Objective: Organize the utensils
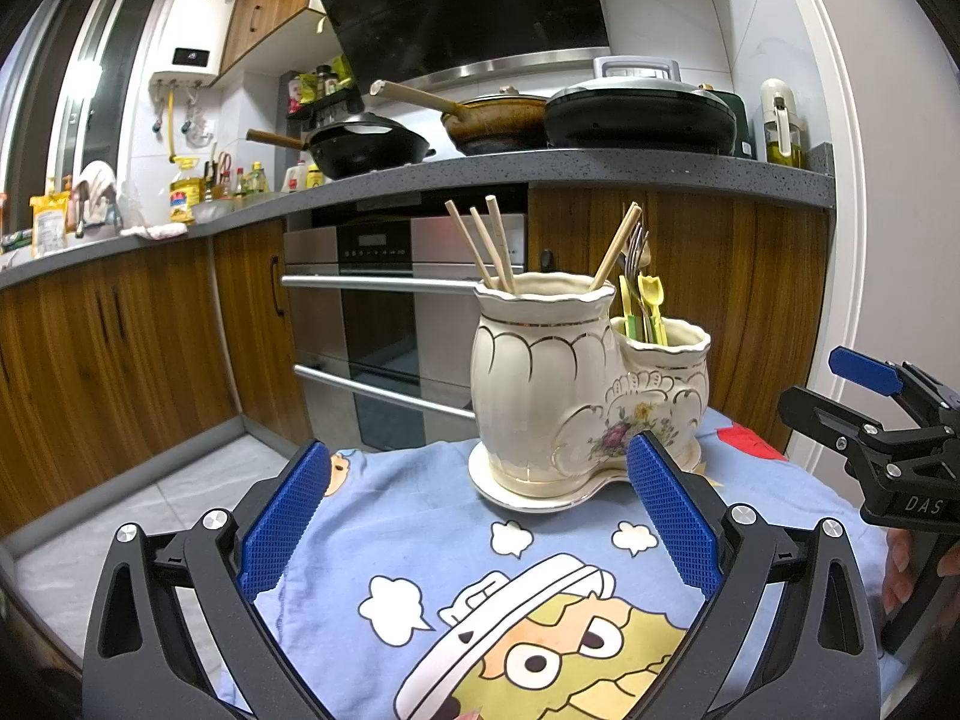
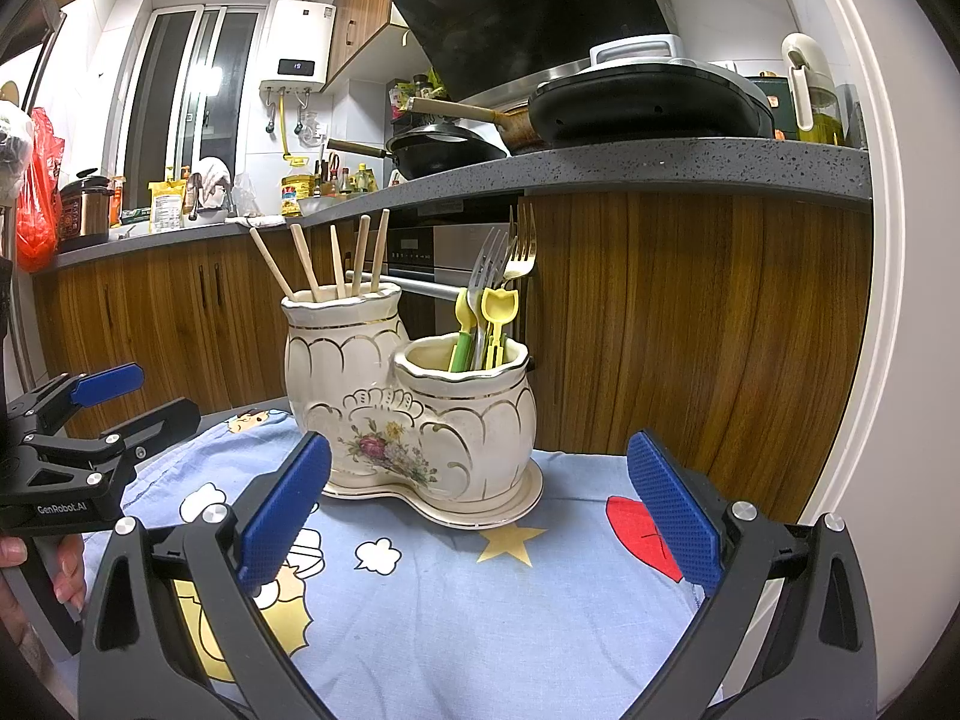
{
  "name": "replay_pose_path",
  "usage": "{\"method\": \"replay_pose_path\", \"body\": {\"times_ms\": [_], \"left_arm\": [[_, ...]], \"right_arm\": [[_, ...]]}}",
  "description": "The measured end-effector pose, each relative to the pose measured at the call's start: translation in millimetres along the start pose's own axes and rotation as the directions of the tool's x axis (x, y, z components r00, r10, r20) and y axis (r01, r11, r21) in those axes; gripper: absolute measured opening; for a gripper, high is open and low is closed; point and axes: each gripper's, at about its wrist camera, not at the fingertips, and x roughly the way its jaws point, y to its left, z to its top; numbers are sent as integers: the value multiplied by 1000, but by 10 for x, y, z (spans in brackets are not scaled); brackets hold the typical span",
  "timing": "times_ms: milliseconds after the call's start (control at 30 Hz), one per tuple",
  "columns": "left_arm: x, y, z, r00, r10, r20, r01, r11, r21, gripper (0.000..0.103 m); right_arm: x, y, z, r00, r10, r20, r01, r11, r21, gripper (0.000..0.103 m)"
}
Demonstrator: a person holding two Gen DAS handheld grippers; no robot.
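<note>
A cream ceramic double holder [image 1: 540, 390] [image 2: 408, 414] stands on its saucer on a blue cartoon cloth [image 1: 420, 570] [image 2: 480, 600]. Its tall pot holds several wooden chopsticks [image 1: 489, 246] [image 2: 336, 258]. Its short pot holds metal forks [image 2: 510, 252] [image 1: 636, 252] and yellow-green plastic utensils [image 2: 489, 324] [image 1: 645, 306]. My left gripper [image 1: 480, 510] hangs open just in front of the holder, with nothing between its fingers. My right gripper [image 2: 477, 504] is open too, a little nearer than the holder, and empty. Each gripper shows at the edge of the other's view.
Wooden cabinets [image 2: 690, 330] and a steel oven [image 1: 384, 312] stand close behind the holder. The grey counter [image 1: 600, 171] above carries pans [image 1: 372, 147] and bottles. A hand [image 2: 66, 564] holds the left gripper's handle. A white door frame [image 2: 888, 300] is at the right.
</note>
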Motion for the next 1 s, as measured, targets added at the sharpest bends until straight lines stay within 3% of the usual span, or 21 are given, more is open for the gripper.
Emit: {"method": "replay_pose_path", "body": {"times_ms": [1000], "left_arm": [[19,31,-34,1000,2,-11,-3,1000,-11,98]], "right_arm": [[23,-11,-31,1000,-2,-11,2,1000,10,98]]}}
